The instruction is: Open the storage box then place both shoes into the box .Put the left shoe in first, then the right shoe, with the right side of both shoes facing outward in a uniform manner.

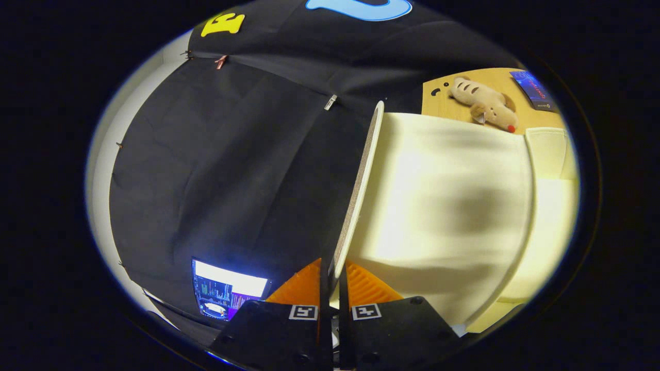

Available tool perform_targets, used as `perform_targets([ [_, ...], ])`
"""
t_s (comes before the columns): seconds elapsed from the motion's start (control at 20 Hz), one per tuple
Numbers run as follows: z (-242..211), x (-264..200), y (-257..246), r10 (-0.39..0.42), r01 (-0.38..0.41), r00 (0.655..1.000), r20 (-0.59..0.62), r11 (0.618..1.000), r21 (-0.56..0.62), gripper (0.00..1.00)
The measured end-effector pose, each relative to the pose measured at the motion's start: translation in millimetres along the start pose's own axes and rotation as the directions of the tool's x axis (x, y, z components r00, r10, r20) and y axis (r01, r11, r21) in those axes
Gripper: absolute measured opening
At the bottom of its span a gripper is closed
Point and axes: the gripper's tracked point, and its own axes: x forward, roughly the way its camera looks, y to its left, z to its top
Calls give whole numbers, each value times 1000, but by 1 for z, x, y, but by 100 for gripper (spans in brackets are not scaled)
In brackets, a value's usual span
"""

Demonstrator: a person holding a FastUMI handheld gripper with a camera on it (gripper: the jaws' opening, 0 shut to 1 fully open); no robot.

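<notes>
The gripper (pixel 332 281) has its fingers closed narrowly on the thin edge of the cream, flat plastic lid (pixel 443 206) of the storage box, one finger on each face. The lid's long edge runs straight ahead from the jaws, its broad face to their right. Beyond it, a tan plush toy (pixel 484 105) lies on a wooden board (pixel 438 98). Shoes: none located.

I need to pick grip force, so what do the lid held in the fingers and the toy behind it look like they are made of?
The lid, pinched at its edge by the gripper, looks like smooth, matte cream plastic; its thin rim appears speckled and rough, possibly fabric-covered board, so this stays open. The toy, lying on a tan board beyond the lid, looks like soft plush: fuzzy beige pile with darker stripes.
</notes>
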Motion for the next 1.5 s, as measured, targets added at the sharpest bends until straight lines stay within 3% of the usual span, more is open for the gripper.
perform_targets([
  [0.25,-7,20,-13,-31,31,999,-17,999,-27,10],
  [0.35,-8,13,-15,-39,38,999,-17,997,-73,18],
  [0.55,11,-38,-24,-89,95,995,40,979,-179,100],
  [0.85,42,-139,-58,-198,267,948,248,919,-289,98],
  [1.15,64,-260,-131,-372,532,807,459,796,-289,98],
  [1.5,43,-361,-254,-596,735,651,471,649,-195,98],
])
